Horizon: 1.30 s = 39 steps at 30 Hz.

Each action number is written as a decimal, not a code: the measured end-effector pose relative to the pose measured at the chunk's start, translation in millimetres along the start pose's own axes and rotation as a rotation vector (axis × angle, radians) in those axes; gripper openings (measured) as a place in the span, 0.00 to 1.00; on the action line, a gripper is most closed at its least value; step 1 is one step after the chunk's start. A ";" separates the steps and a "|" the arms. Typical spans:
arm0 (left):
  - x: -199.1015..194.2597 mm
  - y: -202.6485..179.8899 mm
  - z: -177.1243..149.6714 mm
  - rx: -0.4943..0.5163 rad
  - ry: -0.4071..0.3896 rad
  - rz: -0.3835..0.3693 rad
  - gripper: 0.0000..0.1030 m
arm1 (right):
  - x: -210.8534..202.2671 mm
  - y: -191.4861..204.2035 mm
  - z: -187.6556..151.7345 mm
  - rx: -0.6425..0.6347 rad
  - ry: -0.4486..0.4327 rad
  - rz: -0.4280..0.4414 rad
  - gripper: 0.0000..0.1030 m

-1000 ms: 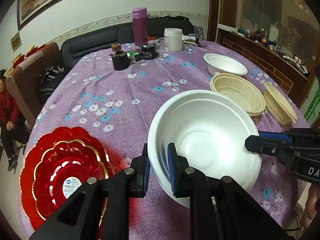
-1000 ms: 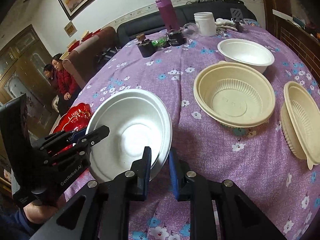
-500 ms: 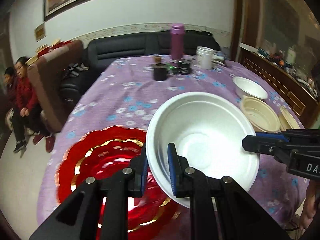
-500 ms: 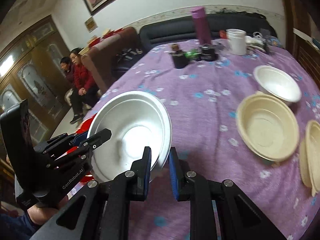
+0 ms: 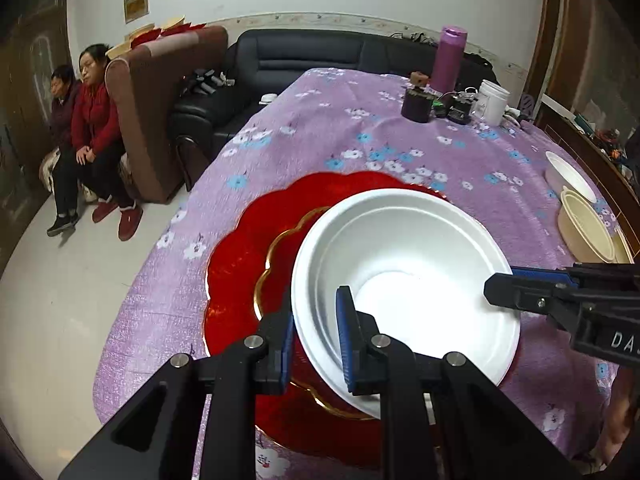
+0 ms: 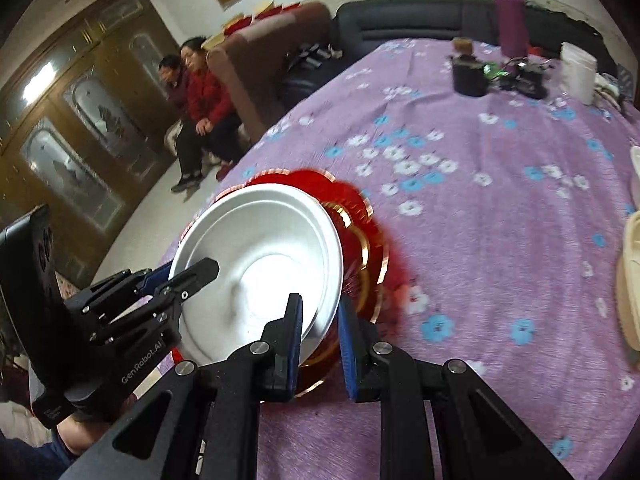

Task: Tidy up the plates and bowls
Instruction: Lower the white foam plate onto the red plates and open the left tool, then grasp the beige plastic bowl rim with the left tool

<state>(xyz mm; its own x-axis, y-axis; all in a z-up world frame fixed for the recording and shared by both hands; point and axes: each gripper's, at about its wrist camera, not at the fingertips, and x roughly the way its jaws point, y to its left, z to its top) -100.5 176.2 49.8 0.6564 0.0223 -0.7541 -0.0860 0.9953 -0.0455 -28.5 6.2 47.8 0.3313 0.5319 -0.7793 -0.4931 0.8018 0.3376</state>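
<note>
A large white foam bowl (image 5: 404,280) is held by both grippers above the red scalloped plates (image 5: 240,264). My left gripper (image 5: 314,334) is shut on the bowl's near left rim. My right gripper (image 6: 320,336) is shut on the bowl's opposite rim; the bowl shows in the right wrist view (image 6: 260,264) over the red plates (image 6: 360,240). The right gripper's fingers (image 5: 520,292) show at the right of the left wrist view. The left gripper's fingers (image 6: 188,280) show at the left of the right wrist view.
A white bowl (image 5: 568,176) and cream bowls (image 5: 584,232) sit at the table's right edge. A purple flask (image 5: 448,60), a dark cup (image 5: 416,104) and a white jar (image 5: 492,100) stand at the far end. Two people sit left of the table.
Both grippers have carried the white bowl leftward, from beside the cream bowls to over the red plates. Both grips on the rim are unchanged.
</note>
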 end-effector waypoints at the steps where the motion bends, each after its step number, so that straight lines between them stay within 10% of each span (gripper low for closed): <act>1: 1.3 1.3 -0.3 0.000 0.001 0.002 0.17 | 2.4 0.0 0.0 0.000 0.005 -0.002 0.19; 28: -28.0 -6.7 23.5 0.010 -0.058 -0.042 0.31 | -29.1 -22.7 -3.5 0.048 -0.065 0.017 0.32; 39: -38.6 -98.1 37.8 0.172 -0.033 -0.192 0.33 | -122.4 -156.0 -21.6 0.274 -0.214 -0.151 0.32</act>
<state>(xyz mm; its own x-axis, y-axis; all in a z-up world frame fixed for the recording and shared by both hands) -89.1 81.3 108.2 0.6725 -0.1687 -0.7206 0.1695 0.9829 -0.0719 -9.5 -189.8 79.1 0.5585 0.4239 -0.7130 -0.2020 0.9032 0.3787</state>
